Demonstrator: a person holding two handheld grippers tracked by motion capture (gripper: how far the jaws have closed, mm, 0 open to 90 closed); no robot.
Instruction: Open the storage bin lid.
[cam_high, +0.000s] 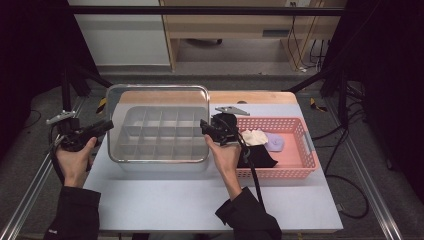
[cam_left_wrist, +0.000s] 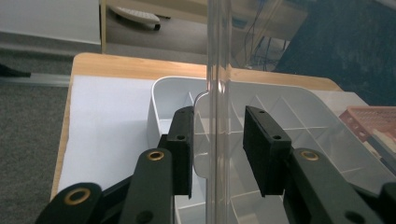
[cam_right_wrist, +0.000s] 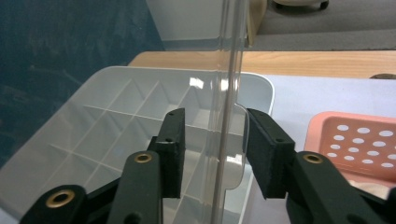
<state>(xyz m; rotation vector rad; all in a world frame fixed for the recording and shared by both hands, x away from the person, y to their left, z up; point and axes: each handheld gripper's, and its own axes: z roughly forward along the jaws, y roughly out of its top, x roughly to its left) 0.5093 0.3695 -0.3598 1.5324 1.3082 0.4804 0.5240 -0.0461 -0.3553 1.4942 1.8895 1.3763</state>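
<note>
Clear plastic lid (cam_high: 158, 107) hovers tilted over the white divided box (cam_high: 159, 134) near the table's (cam_high: 200, 200) far-left corner. L claw (cam_left_wrist: 217, 144) straddles lid's left edge, R claw (cam_right_wrist: 212, 151) its right edge; jaws half-spread, can't tell if pads actually pinch. Pink basket (cam_high: 300, 167) sits by right edge.
</note>
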